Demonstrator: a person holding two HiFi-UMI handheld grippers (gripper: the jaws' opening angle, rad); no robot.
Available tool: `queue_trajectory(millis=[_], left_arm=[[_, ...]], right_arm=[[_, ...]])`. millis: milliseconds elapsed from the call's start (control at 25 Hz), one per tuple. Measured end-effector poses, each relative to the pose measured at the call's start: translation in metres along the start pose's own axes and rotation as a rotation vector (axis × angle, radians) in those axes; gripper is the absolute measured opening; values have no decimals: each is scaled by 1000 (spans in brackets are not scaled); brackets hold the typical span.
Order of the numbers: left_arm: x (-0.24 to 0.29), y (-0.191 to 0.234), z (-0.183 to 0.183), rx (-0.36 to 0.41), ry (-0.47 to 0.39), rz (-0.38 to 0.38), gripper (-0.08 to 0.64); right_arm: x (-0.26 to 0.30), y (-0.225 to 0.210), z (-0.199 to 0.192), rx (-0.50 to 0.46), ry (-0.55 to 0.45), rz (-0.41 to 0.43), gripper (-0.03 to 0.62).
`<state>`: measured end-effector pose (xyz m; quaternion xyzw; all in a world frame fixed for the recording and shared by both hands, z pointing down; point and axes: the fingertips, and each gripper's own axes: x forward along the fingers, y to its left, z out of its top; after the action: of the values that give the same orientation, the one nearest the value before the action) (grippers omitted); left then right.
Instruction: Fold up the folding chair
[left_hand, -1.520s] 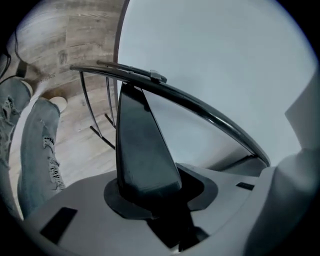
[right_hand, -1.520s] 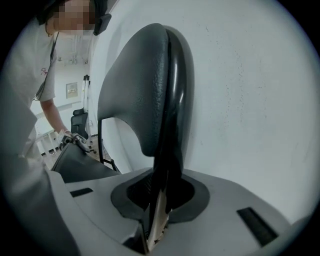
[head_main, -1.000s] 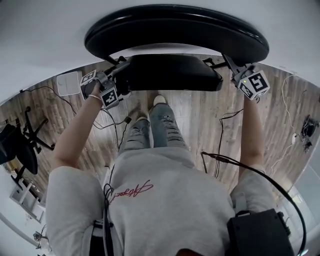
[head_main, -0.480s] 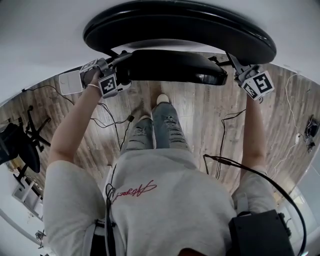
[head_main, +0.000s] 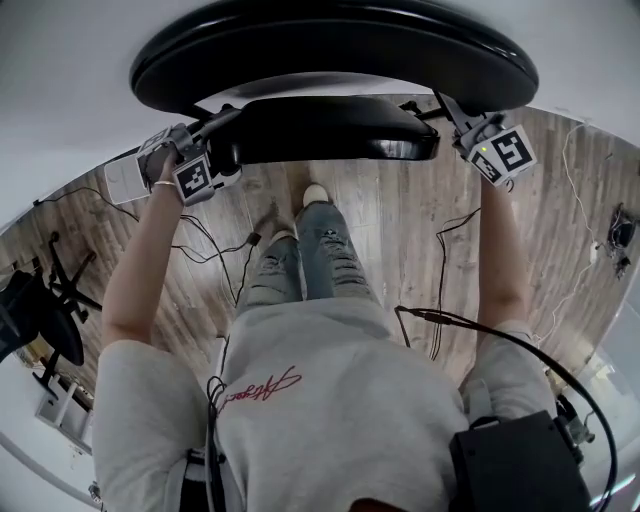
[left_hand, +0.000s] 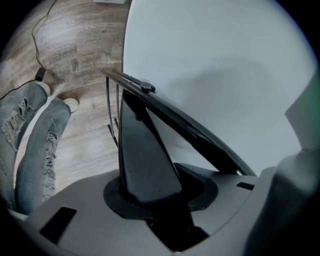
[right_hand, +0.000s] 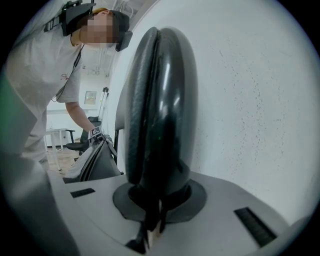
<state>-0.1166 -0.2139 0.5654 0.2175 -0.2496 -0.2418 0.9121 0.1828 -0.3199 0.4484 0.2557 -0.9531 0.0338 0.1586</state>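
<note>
The folding chair stands against a white wall. Its black oval backrest (head_main: 330, 45) fills the top of the head view, with the black seat (head_main: 320, 130) just under it. My left gripper (head_main: 215, 135) is shut on the seat's left edge. In the left gripper view the seat (left_hand: 145, 160) rises as a dark wedge out of the left gripper (left_hand: 150, 200), beside a frame bar (left_hand: 175, 120). My right gripper (head_main: 455, 120) is at the chair's right side. The backrest (right_hand: 160, 110) stands edge-on straight out of the right gripper (right_hand: 152, 220), whose jaws are pinched tight on its lower edge.
A white wall (head_main: 80, 60) is right behind the chair. The person's legs (head_main: 300, 260) stand close to the seat on a wood floor (head_main: 400, 240) with loose cables (head_main: 440, 260). A white box (head_main: 125, 175) lies at left, and an office chair (head_main: 40, 320) stands further left.
The seat now looks thinner and sits closer under the backrest. Both grippers keep their hold and have shifted only slightly in the picture.
</note>
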Motion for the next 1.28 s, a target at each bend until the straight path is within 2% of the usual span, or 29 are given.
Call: queue_trajectory(millis=[160, 240, 480, 680, 720, 840, 880, 1000, 1120, 1200, 1280], left_arm=[[0, -2, 3, -2, 2, -21, 169], [2, -6, -3, 19, 13, -75, 177], [-4, -23, -22, 210, 151, -261, 280], [-11, -29, -34, 337, 277, -401, 321], [-13, -29, -36, 355, 294, -430, 325], [-23, -30, -42, 395, 338, -511, 335], [-29, -27, -42, 406, 352, -527, 335], [-53, -9, -29, 452, 351, -521, 334], [-75, -3, -23, 515, 298, -518, 333], [-79, -5, -32, 614, 264, -503, 329], [-78, -4, -47, 742, 228, -463, 284]], right_arm=[[2, -2, -10, 26, 17, -22, 21], [2, -5, -7, 51, -10, -20, 21], [4, -9, -3, 54, -43, -45, 25], [4, -14, -6, 42, -25, -56, 34], [3, -14, -6, 41, -23, -55, 48], [-1, -17, -4, 49, -27, -48, 167], [-2, -17, -4, 50, -27, -47, 173], [-3, -15, -5, 45, -21, -49, 173], [-3, -17, -7, 18, -5, -78, 173], [-9, -21, -13, 49, -19, -135, 173], [-21, -23, -25, 105, -41, -209, 173]])
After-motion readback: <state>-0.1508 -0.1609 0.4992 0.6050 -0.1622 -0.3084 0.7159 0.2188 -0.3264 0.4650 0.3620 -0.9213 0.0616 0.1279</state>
